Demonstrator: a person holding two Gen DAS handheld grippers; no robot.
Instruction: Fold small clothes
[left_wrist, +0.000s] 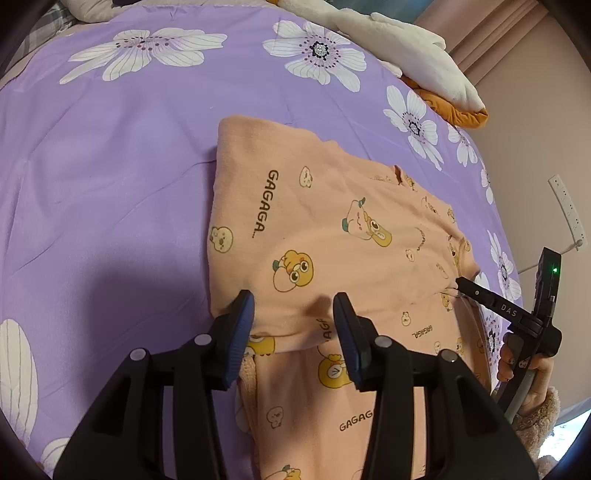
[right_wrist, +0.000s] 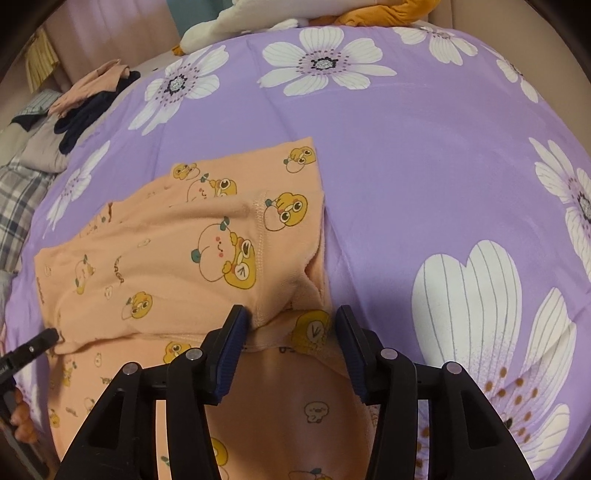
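The peach pajamas (left_wrist: 332, 229) lay folded on the purple bedsheet (left_wrist: 110, 184), their near edge between the 2 half-open, empty grippers (left_wrist: 293, 325) (right_wrist: 290, 332).

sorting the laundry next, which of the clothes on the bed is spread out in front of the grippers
The peach cartoon-print garment, lying on the purple sheet; the other clothes sit heaped at the far edge.

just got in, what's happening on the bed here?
A person with a handheld gripper in each hand is folding a small peach cartoon-print garment on a purple flowered bedspread. One part is already folded over. Both the left gripper and the right gripper sit at the near folded edge with fingers apart, cloth lying between them but not pinched. It looks like the fold was just laid down. A pile of other clothes waits at the far corner.
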